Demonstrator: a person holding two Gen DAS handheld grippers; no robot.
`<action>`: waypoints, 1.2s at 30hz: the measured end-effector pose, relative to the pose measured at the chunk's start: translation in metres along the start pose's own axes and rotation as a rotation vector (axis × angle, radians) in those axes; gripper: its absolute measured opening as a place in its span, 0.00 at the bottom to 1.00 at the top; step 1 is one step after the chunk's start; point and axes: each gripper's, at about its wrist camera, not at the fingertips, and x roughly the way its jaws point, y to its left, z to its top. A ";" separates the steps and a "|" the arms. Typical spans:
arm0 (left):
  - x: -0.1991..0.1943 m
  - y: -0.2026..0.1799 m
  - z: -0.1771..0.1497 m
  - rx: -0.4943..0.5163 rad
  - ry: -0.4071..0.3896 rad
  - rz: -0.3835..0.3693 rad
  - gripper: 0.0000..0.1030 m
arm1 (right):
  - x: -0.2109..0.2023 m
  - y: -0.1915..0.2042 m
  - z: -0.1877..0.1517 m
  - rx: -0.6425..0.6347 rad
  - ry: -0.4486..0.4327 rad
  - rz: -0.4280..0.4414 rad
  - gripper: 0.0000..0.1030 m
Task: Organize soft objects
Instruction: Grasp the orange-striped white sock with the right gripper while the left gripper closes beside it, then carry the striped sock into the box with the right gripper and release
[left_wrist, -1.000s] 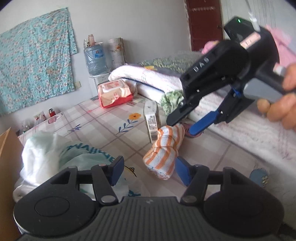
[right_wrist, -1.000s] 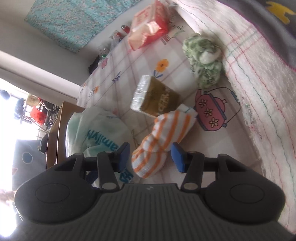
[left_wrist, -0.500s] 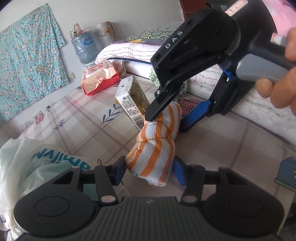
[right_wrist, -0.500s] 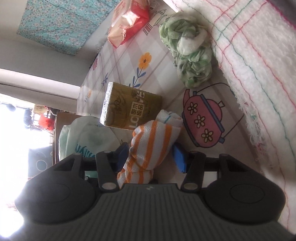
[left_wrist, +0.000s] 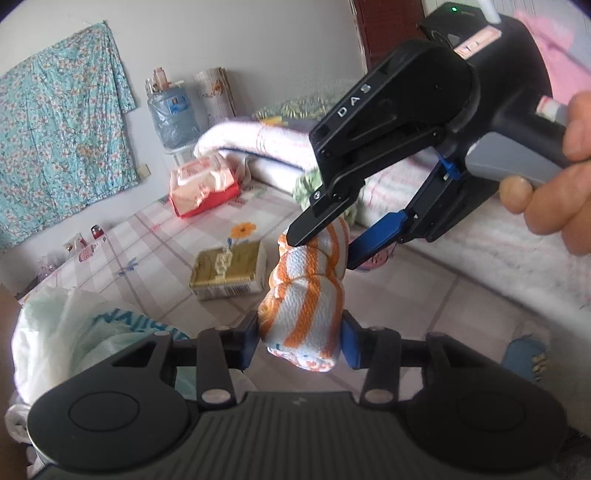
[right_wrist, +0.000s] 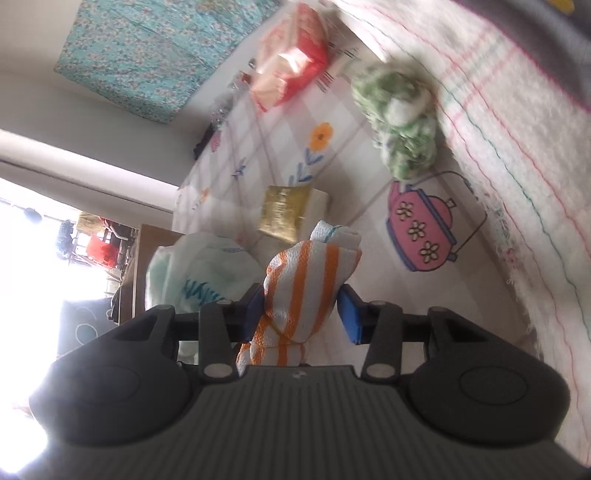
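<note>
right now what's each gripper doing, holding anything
left gripper: jaws closing on the near end of the orange-striped towel roll, pads against it.
right gripper: jaws closing on the roll's other end, gripping it.

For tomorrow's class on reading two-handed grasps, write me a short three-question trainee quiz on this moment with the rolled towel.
1. True or false: only one hand-held gripper has the orange-striped towel between its fingers.
2. What lies on the tablecloth just behind the towel? A) gold packet B) blue cup C) book
3. Fill in: the green bundle lies against the folded ____.

Key: 1 false; both the left hand-held gripper and the right hand-held gripper have it between closing jaws. 2 A, the gold packet. 3 blanket.
</note>
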 end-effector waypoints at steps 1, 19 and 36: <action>-0.009 0.002 0.002 -0.004 -0.021 0.005 0.44 | -0.008 0.011 -0.002 -0.019 -0.012 0.003 0.41; -0.169 0.167 -0.067 -0.321 -0.072 0.424 0.46 | 0.106 0.303 -0.081 -0.569 0.224 0.202 0.40; -0.217 0.237 -0.150 -0.614 0.116 0.534 0.60 | 0.310 0.382 -0.217 -0.654 0.732 0.057 0.39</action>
